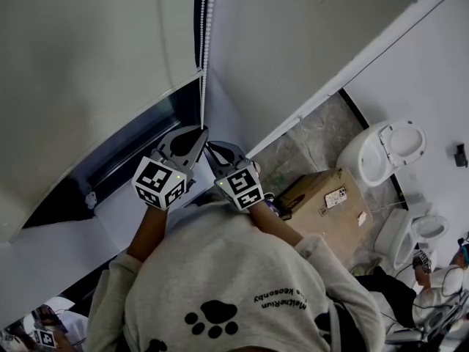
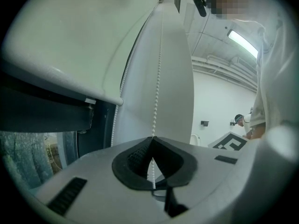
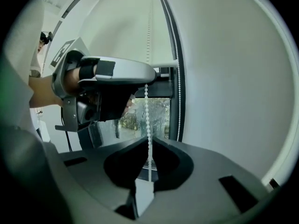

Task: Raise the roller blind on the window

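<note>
Roller blind (image 1: 88, 50) hangs partway over the window (image 1: 128, 156), with its bead chain (image 1: 206, 42) running down beside it. Left gripper (image 2: 151, 140) and right gripper (image 3: 150, 140) both pinch that chain, the left one higher. Best to pull straight down along the chain, never sideways, and to release one gripper only while the other holds.

The white roller blind (image 1: 88, 50) hangs partly lowered. Its bottom bar (image 2: 60, 78) lies across the dark-framed window (image 1: 124, 160), with a strip of glass (image 2: 28, 157) bare beneath. Its white bead chain (image 1: 207, 20) drops beside the blind's edge, one strand pinched in the left tongs (image 1: 196, 136) and, just below, the right tongs (image 1: 212, 149).
</note>
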